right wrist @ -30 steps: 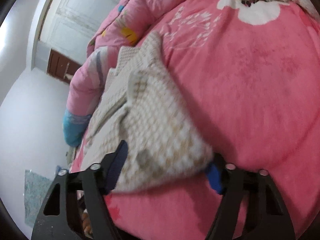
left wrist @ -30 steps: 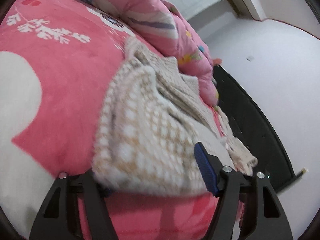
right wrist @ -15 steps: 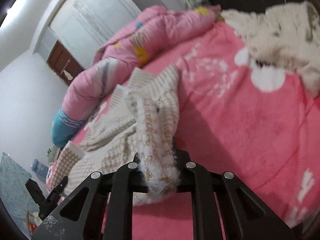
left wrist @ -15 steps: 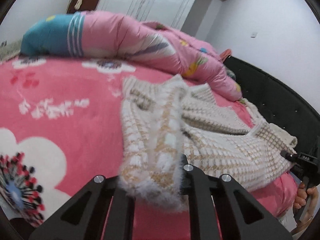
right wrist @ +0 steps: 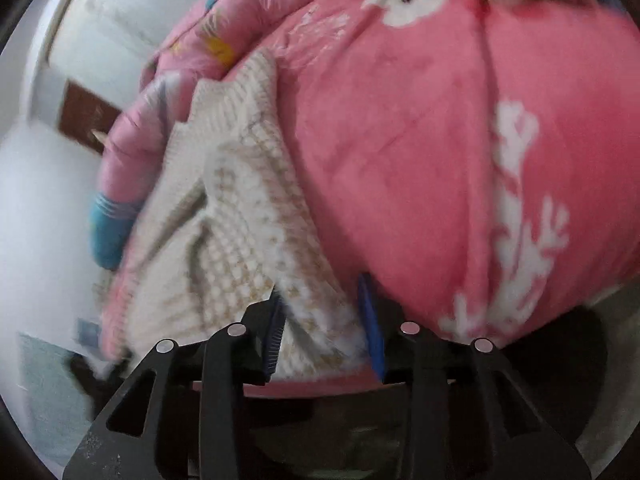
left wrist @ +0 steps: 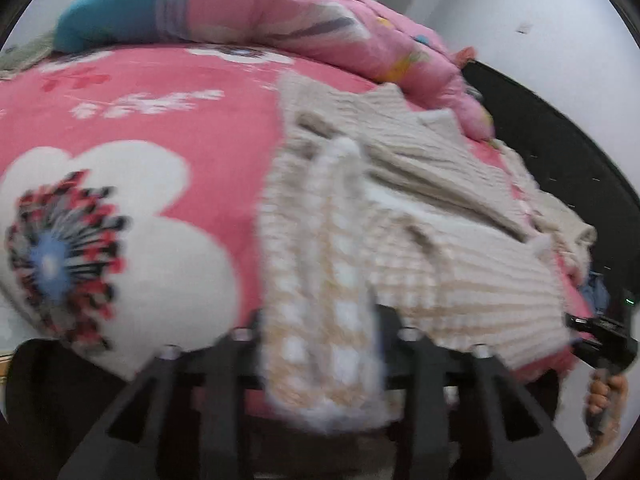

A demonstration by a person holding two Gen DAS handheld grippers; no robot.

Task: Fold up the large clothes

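A cream and beige knitted sweater [left wrist: 400,216] lies on a bed covered by a pink blanket [left wrist: 160,120] with large white flowers. In the left wrist view the left hand-held gripper [left wrist: 320,340] is clamped on a bunched edge of the sweater: the knit fills the space between its two black fingers and spills over them toward the camera (the picture is blurred, so the pads themselves cannot be made out). From that fold the sweater spreads away to the right across the bed, its ribbed part reaching toward a dark headboard [left wrist: 560,152]. At the far right edge of this view the other gripper shows as a black body held by a hand [left wrist: 604,396].

In the right wrist view the right hand-held gripper [right wrist: 324,328] has its blue-padded fingers [right wrist: 370,328] set a little apart with a corner of the sweater [right wrist: 240,220] lying between them. The knit touches the left pad, while whether the right pad presses on it cannot be told. The sweater runs up and away from this gripper along the near edge of the bed.

A rolled pink quilt [left wrist: 280,24] with a blue end lies along the far side of the bed, just beside the sweater. A white door [right wrist: 132,12] stands behind it.
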